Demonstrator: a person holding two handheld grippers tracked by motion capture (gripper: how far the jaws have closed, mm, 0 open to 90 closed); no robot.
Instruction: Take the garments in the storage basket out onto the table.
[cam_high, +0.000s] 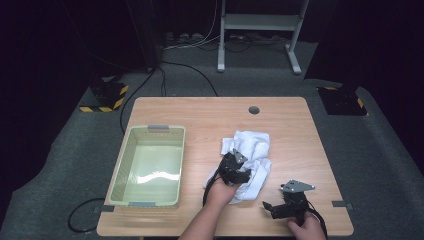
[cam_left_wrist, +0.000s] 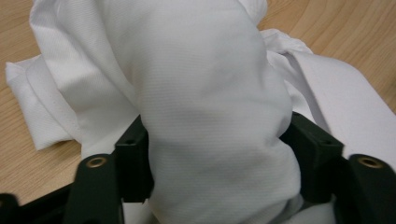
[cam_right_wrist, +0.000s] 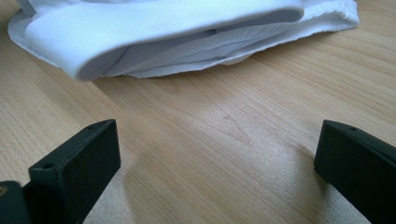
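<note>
A crumpled white cloth lies on the wooden table, right of centre. My left gripper rests on the cloth's near part, held by a hand. In the left gripper view a thick fold of the cloth bulges up between the jaws of the left gripper, which stand apart, and it brushes both of them. My right gripper lies low near the front right of the table, wide open over bare wood. In the right gripper view its jaws hold nothing, and the folded cloth edge lies just beyond them.
An empty pale green basket stands on the table's left half. A round hole sits near the far edge. Beyond the table are grey carpet, cables and a metal stand.
</note>
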